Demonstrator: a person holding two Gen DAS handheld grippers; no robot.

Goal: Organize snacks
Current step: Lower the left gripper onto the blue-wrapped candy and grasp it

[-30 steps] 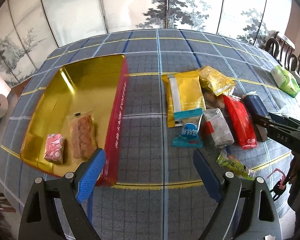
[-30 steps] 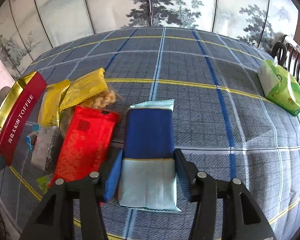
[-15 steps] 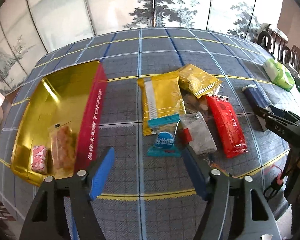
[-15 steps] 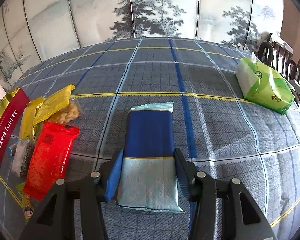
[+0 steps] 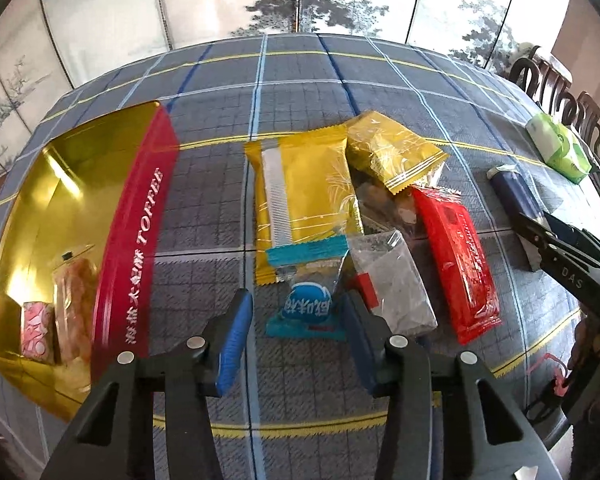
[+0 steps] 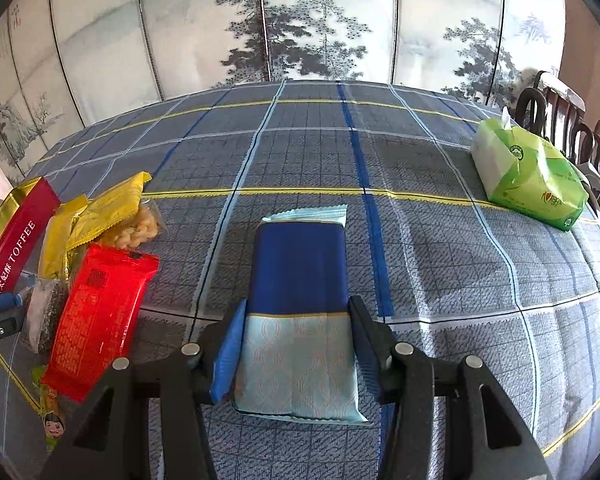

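My left gripper (image 5: 296, 330) is open, its blue pads on either side of a small teal candy packet (image 5: 306, 312) lying on the plaid cloth. Behind it lie a gold packet (image 5: 304, 196), a second gold packet (image 5: 392, 152), a clear packet of dark snack (image 5: 392, 280) and a red packet (image 5: 456, 256). The gold toffee tin (image 5: 60, 184) with a red wall stands left, holding a pink candy (image 5: 38, 332) and an orange snack pack (image 5: 74, 292). My right gripper (image 6: 296, 344) is shut on a navy and pale blue packet (image 6: 300, 292), also in the left wrist view (image 5: 514, 190).
A green tissue pack (image 6: 528, 176) lies at the table's far right, near dark wooden chairs (image 6: 568, 120). A painted folding screen (image 6: 300, 20) stands behind the table. A small green cartoon packet (image 6: 54, 420) lies by the red packet (image 6: 100, 316).
My left gripper has moved right from the tin toward the snack pile and now brackets the teal candy packet. My right gripper holds the navy packet and has shifted right, away from the pile.
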